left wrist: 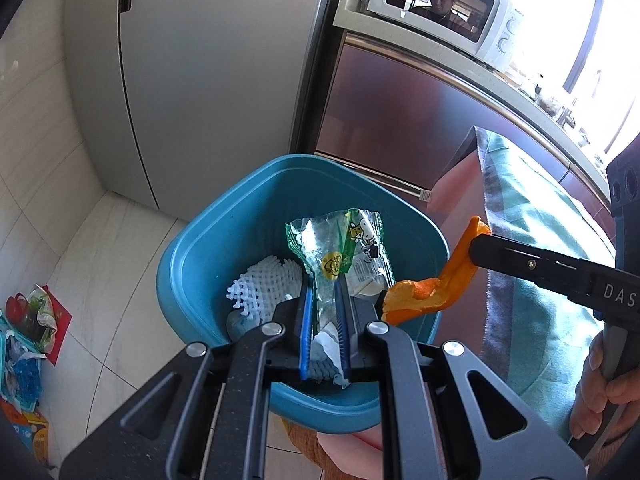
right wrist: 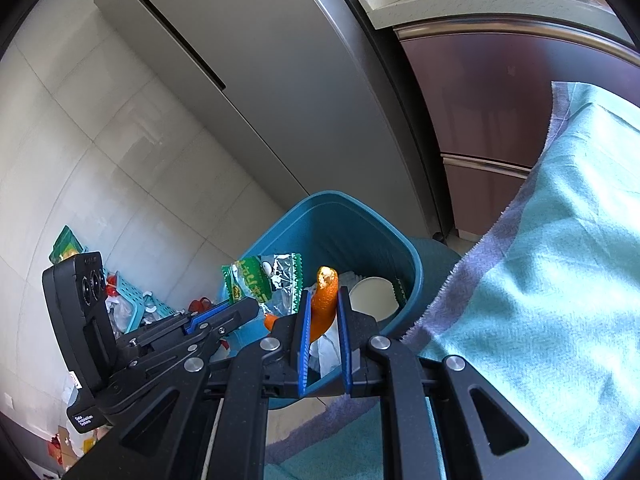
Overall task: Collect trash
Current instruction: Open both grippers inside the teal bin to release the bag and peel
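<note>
A blue trash bin stands on the floor beside the table. My left gripper is shut on a clear and green snack wrapper, held over the bin's mouth. My right gripper is shut on a strip of orange peel, which hangs above the bin's right rim. Inside the bin lie a white foam fruit net, crumpled white paper and a white round lid.
A teal cloth covers the table to the right of the bin. A grey fridge and a brown cabinet stand behind. More packaging litter lies on the tiled floor at the left. A hand holds the right gripper's handle.
</note>
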The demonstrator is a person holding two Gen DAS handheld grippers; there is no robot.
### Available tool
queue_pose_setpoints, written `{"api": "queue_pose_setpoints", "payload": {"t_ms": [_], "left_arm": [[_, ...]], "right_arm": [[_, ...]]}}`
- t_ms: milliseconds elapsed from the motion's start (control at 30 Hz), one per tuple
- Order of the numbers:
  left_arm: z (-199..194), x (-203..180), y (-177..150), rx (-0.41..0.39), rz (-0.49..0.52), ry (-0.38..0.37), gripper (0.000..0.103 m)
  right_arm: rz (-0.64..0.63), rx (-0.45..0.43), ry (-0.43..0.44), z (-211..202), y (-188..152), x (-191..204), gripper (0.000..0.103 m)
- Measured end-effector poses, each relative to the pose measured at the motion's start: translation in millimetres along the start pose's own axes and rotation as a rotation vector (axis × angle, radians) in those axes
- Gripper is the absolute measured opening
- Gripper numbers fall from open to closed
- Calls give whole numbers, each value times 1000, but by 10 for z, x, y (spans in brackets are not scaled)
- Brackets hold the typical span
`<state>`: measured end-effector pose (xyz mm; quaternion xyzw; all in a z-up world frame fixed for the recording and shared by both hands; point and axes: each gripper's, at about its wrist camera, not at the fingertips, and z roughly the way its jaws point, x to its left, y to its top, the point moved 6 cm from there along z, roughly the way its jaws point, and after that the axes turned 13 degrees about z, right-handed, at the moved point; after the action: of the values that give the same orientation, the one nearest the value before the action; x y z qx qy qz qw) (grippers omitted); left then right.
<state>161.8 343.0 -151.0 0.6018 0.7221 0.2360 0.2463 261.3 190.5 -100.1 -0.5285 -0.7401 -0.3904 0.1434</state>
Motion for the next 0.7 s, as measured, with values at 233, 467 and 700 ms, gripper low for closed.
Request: {"api": "queue_pose_setpoints", "payload": {"t_ms": [233,467,700], "left_arm": [[87,25,-13,18,-18,5,12],[204,34,-20,41,-23,21,13],[347,38,-55,68,-34,15,13]], "right_arm": [[-20,27,-26,130,13,71,12],[-43,53,-57,235,24,137,12],[-74,87,-94,330,1,218,14]]}}
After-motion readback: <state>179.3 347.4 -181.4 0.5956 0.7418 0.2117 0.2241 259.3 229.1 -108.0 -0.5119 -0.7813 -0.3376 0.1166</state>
